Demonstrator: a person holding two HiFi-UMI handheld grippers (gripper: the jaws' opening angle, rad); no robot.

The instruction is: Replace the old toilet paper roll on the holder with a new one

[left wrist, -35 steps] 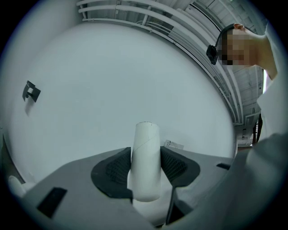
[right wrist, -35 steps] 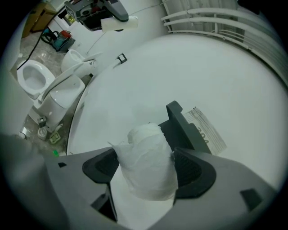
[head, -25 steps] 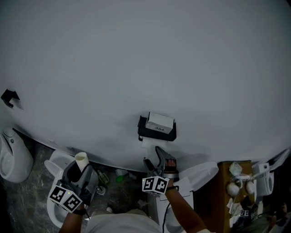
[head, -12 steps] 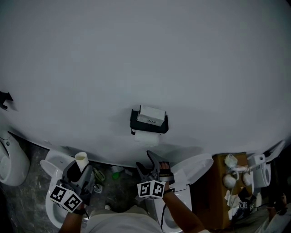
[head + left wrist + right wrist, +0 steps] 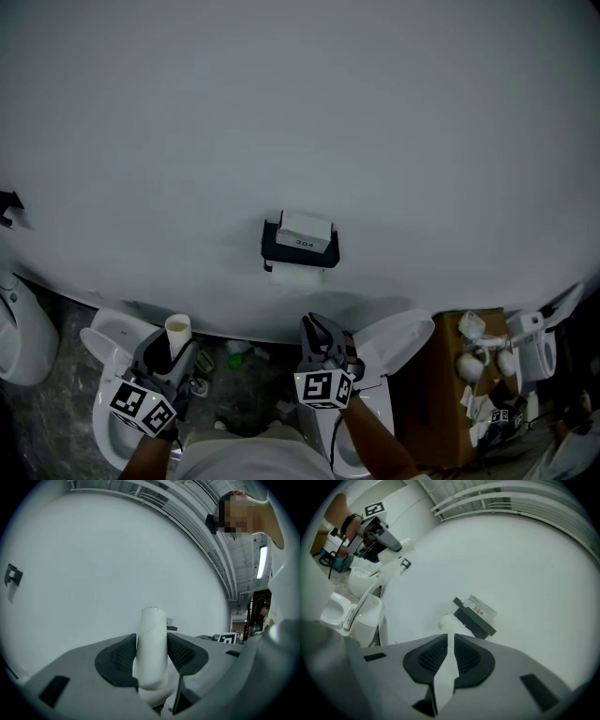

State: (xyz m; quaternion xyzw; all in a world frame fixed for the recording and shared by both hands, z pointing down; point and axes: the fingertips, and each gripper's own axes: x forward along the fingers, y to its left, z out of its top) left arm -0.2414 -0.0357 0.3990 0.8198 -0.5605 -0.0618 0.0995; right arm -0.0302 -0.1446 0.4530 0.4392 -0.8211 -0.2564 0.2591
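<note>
A black holder [image 5: 300,246] with a white labelled top hangs on the pale wall, and a white paper roll [image 5: 296,275] sits under it. In the right gripper view the roll [image 5: 451,623] trails a loose strip of paper [image 5: 445,670] down between my right gripper's [image 5: 449,657] jaws, which are closing on it. The right gripper [image 5: 324,339] is below the holder, apart from it. My left gripper [image 5: 167,354] at the lower left is shut on a bare cardboard tube [image 5: 151,637], which stands upright between the pads.
White toilets stand below the wall at the lower left [image 5: 101,339] and lower right [image 5: 405,339]. A urinal [image 5: 17,328] is at the far left. A brown box [image 5: 467,380] with white fittings is at the right. A black hook [image 5: 9,206] sticks out of the wall.
My right gripper's jaws have come together from wide open, and the gripper has drawn back from the holder. The left gripper with the tube has shifted slightly.
</note>
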